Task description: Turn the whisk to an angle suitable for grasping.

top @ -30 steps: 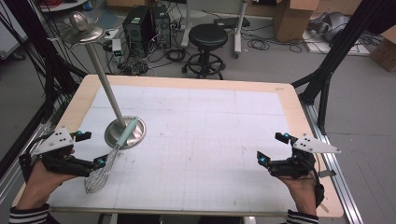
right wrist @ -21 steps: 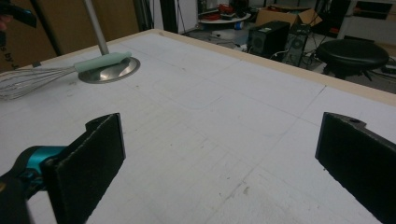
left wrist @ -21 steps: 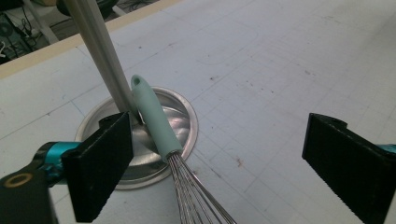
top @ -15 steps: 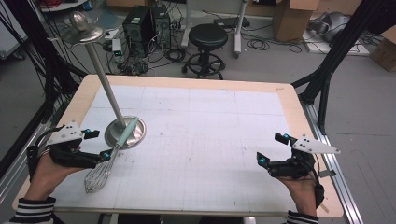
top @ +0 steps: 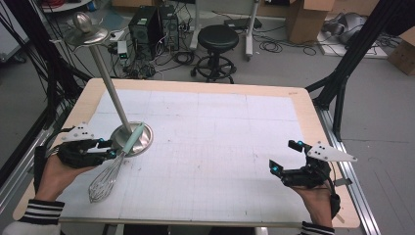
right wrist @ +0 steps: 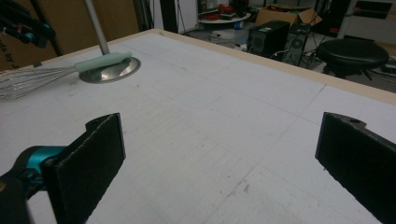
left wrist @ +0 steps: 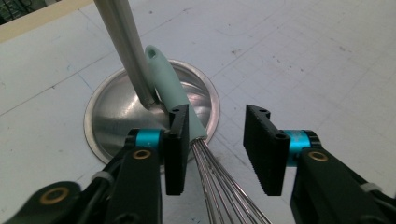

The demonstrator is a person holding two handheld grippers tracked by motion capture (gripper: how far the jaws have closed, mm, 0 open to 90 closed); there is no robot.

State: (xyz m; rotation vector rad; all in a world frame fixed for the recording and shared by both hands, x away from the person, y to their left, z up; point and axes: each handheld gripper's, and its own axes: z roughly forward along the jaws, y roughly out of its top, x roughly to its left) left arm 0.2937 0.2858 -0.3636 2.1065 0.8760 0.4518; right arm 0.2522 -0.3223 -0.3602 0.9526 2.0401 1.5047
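Whisk [top: 110, 171]: lying on the counter [top: 220, 147] at its left side, wire head toward the person, mint handle [left wrist: 172, 95] pointing away. The handle is resting up on the rim of the stand's base and leaning against the pole.

Stand [top: 108, 88]: a round metal base [top: 142, 142] sitting on the counter, with a slanted pole rising from it to a small disc and knob at the top.

Left gripper [top: 108, 148]: being held low over the counter just beside the base, pointing along the whisk. In the left gripper view [left wrist: 219, 149] the whisk is passing between the fingers where the handle meets the wires.

Left fingers [left wrist: 177, 149]: they have just been closing around the whisk. One finger is lying against the neck of the handle; the other is standing clear of the wires with a gap showing, so nothing is being gripped yet.

Right gripper [top: 284, 157]: being held over the right side of the counter, well apart from the whisk and the stand.

Right fingers [right wrist: 93, 158]: standing wide apart in the right gripper view, with bare counter between them. Far off in that view the whisk [right wrist: 56, 74] and base [right wrist: 109, 70] are showing beyond the fingers.

Hands: the left hand [top: 56, 171] and the right hand [top: 313, 196] are coming in from the bottom edge, striped cuffs showing at the wrists.
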